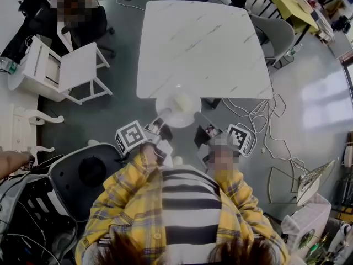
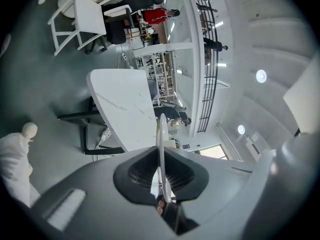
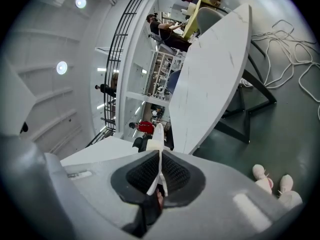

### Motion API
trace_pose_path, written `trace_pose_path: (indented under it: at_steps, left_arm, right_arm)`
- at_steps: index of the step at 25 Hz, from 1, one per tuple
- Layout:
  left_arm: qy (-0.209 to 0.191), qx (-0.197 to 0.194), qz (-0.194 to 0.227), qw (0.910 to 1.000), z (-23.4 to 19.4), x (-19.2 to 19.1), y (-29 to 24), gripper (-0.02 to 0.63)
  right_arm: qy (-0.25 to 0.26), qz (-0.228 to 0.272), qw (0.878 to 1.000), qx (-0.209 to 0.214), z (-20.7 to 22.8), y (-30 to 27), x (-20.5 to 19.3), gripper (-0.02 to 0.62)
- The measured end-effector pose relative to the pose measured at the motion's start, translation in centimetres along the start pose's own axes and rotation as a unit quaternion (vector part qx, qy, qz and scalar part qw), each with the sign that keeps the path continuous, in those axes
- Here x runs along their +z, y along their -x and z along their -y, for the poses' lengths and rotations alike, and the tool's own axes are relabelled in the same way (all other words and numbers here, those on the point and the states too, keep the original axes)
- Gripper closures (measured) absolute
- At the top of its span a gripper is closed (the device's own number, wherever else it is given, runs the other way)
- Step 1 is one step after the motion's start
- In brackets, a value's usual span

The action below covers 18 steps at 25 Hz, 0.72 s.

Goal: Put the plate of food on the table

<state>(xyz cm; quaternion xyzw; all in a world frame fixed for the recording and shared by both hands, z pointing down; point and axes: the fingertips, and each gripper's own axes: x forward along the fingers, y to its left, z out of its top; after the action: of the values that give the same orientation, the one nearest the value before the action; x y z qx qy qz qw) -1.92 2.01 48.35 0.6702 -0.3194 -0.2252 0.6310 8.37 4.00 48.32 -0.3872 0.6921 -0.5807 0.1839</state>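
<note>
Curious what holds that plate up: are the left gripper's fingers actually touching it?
Touching. The left gripper view shows the plate edge-on, its rim pinched between the left gripper's dark fingers, with no gap.

Left gripper (image 2: 160, 160), right gripper (image 3: 160, 171) clamped on plate (image 1: 177, 110).

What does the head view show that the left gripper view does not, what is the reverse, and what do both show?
Only the head view: the food lying on top of the plate, and the right gripper at the plate's other side. Only the left gripper view: the left gripper seen close, its jaws shut on the plate's thin rim, and the ceiling lights. Both: the plate, the white table and the white chair.
</note>
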Motion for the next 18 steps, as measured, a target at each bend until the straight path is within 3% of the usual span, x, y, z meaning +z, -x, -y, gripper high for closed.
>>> trace_pose_path:
  at_steps: [8, 18]
  left_arm:
    - [0.013, -0.003, -0.012, 0.9998, -0.4, 1.5, -3.5, 0.592]
    - [0.018, -0.004, -0.025, 0.9995, -0.3, 6.0, -9.7, 0.592]
  right_arm:
    - [-0.008, 0.015, 1.000, -0.013, 0.8, -1.8, 2.8, 0.586]
    - [-0.008, 0.019, 1.000, -0.023, 1.3, -6.6, 8.6, 0.586]
